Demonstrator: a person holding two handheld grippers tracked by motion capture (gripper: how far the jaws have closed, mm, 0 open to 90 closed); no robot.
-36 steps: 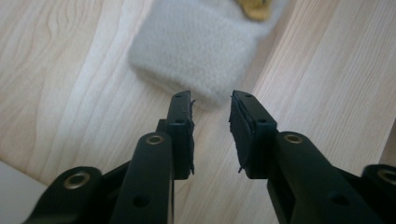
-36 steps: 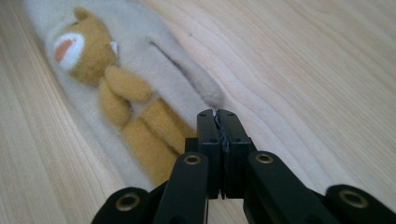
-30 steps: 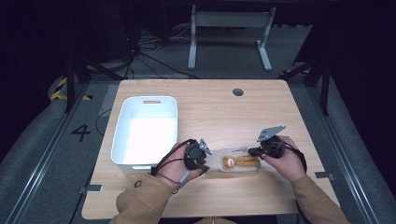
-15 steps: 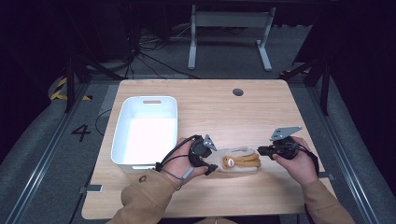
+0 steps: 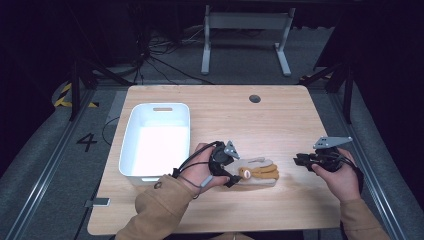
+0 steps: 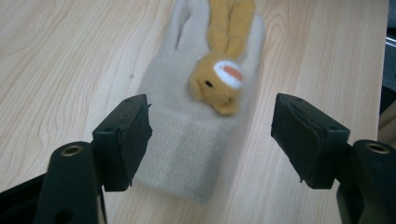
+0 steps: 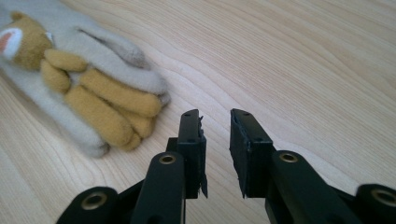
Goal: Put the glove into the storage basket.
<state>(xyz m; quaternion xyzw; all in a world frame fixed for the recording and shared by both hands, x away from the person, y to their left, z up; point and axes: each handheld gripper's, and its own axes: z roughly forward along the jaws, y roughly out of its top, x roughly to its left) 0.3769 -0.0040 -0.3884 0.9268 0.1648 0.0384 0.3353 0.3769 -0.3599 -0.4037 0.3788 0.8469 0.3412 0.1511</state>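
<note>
While a white bin (image 5: 155, 140) sits just beyond the left tongs (image 5: 234, 178), the beige glove (image 5: 260, 172) lies flat on the tabletop (image 5: 280, 125), cuff between their just-widened jaws, untouched, fingers pointing toward the slightly parted, empty right tongs (image 5: 299, 160).

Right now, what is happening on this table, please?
A person works at a wooden table with a gripper in each hand. A beige mitten with a yellow-brown plush animal on it lies flat near the front edge. The left gripper has just been opening; its jaws stand wide on either side of the mitten's cuff, not pressing it. The right gripper is off to the side of the mitten, its jaws just parting with nothing between them. A white bin sits at the left.
</note>
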